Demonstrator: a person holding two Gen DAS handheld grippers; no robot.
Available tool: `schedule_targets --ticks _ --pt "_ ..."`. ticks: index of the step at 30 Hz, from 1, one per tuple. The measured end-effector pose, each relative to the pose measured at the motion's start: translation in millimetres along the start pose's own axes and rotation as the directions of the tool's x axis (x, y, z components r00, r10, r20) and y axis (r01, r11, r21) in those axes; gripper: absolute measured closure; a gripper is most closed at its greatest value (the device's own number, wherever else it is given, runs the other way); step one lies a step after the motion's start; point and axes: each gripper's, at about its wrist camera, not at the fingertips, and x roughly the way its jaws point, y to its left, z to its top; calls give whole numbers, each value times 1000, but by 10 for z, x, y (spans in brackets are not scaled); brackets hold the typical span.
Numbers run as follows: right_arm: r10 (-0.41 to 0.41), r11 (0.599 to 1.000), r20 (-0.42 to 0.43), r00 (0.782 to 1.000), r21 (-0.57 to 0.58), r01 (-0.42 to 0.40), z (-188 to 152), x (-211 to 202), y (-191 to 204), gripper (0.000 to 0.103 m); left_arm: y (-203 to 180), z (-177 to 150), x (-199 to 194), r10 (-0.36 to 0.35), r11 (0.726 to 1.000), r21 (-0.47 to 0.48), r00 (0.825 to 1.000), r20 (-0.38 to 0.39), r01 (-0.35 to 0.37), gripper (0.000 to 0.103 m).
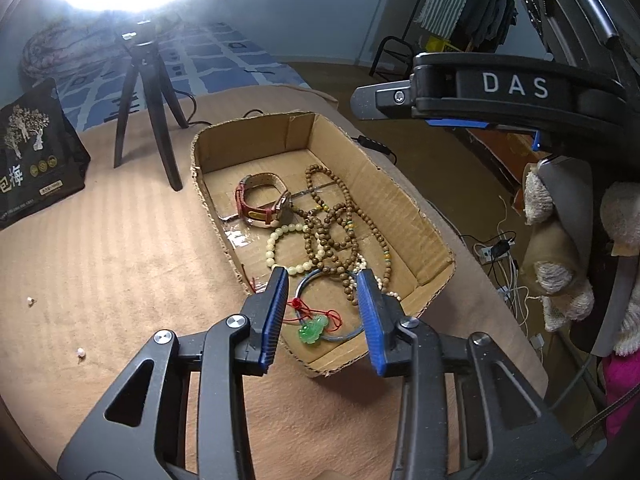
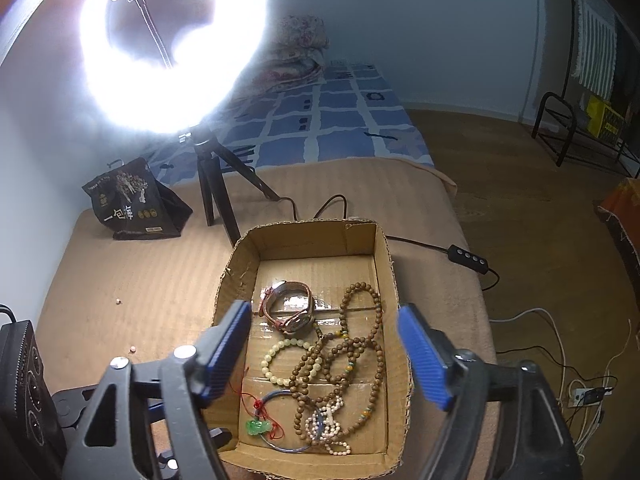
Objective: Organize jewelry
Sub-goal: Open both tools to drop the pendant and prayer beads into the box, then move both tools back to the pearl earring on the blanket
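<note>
An open cardboard box [image 1: 400, 200] [image 2: 240, 272] on the tan table holds a watch with a red strap [image 1: 262, 200] [image 2: 290, 312], a cream bead bracelet [image 1: 276, 250] [image 2: 280, 360], a long brown bead necklace [image 1: 340, 232] [image 2: 352, 352], a blue bangle [image 1: 308, 280] [image 2: 280, 446] with a green pendant on red cord [image 1: 310, 330] [image 2: 256, 427], and a small pearl strand [image 2: 328, 428]. My left gripper [image 1: 322, 280] is open and empty over the box's near end. My right gripper [image 2: 324, 312] is open and empty above the box; it also shows in the left wrist view [image 1: 480, 96].
A ring light on a black tripod [image 1: 148, 96] [image 2: 212, 184] and a black pouch [image 1: 28, 152] [image 2: 132, 204] stand at the table's far side. Two small loose beads [image 1: 81, 353] [image 2: 132, 349] lie on the table left of the box. Cables trail right.
</note>
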Motion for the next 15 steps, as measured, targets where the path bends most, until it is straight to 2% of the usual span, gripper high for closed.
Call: schedule_targets --ticks 9,15 --pt "-15 1000 13 1000 -2 15 -25 -90 169 13 137 -13 -192 4 1000 -21 1000 16 -4 67" --pt "-11 1000 39 999 10 11 -87 -157 330 11 393 -94 -378 41 998 -47 999 28 -39 67"
